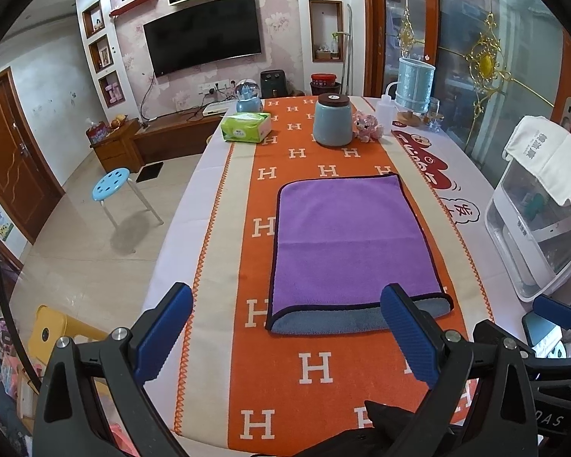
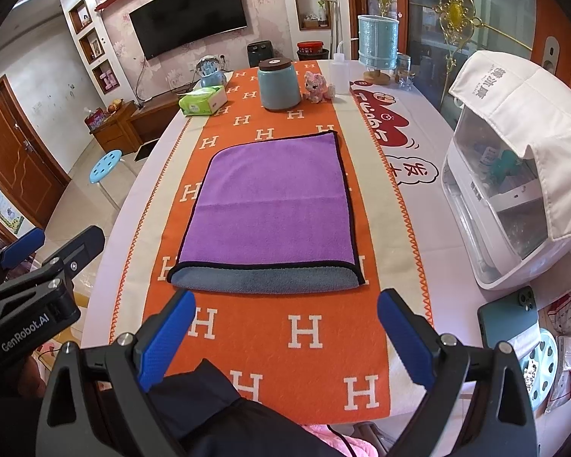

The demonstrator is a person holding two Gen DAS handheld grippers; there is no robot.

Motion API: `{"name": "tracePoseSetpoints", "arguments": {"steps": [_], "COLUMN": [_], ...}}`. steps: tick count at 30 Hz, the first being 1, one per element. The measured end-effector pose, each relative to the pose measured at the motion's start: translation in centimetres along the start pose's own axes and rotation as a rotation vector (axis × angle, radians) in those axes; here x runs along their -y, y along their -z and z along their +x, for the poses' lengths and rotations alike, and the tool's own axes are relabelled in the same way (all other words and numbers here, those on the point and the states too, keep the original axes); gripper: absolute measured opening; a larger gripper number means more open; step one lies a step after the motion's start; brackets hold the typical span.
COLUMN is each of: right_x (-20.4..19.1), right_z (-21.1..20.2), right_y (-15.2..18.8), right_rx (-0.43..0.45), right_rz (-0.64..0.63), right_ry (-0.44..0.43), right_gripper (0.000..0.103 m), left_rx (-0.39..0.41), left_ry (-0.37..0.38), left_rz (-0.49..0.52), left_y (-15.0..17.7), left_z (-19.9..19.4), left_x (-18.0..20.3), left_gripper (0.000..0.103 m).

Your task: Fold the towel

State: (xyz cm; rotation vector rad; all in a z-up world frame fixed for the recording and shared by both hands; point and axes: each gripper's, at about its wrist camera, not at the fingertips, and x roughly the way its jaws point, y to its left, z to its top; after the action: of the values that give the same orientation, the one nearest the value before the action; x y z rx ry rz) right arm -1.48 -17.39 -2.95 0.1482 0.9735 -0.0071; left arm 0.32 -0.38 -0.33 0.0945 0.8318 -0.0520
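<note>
Both tools hang low over the near edge of the counter (image 2: 411, 160), pointing straight ahead and level with each other. The left gripper (image 1: 285, 339), black-framed with blue ribbed pads, has its fingers spread wide and grips nothing; the tip of its right pad overlaps the towel's near right corner in its own view, though contact I cannot tell. Beside it the right gripper (image 2: 285, 339) is just as wide apart and bare, poised over the orange runner with white H letters (image 2: 262, 327), short of the towel's near edge. A dark sleeve shows between its fingers.

The purple microfibre towel with black trim (image 2: 270, 205) lies flat on the runner, mid-counter, already folded over once, so a strip of its grey underside peeks out along the near edge. A dark green smartphone (image 2: 508, 320) lies at the near right. To the right stands a white plastic cabinet draped with a white cloth (image 2: 514, 175). Farther back: a green tissue pack (image 2: 203, 101), a pale blue ceramic jar with a brown lid (image 2: 278, 83), a small pink plush toy (image 2: 318, 85), and a light blue table lamp (image 2: 377, 43).
</note>
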Motion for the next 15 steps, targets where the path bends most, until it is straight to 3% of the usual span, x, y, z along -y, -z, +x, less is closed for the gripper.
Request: {"name": "tracePoseSetpoints", "arguments": {"steps": [15], "right_x": [0.4], "right_z": [0.6], "right_y": [0.1], "right_rx": [-0.015], "right_rz": [-0.003], "right_ry": [0.004], "right_gripper": [0.097], "left_rx": [-0.052], "left_ry": [-0.007], "left_rz": [-0.003], "left_y": [-0.5], "left_z": [1.3], "left_x": [0.3], "left_gripper": [0.099]}}
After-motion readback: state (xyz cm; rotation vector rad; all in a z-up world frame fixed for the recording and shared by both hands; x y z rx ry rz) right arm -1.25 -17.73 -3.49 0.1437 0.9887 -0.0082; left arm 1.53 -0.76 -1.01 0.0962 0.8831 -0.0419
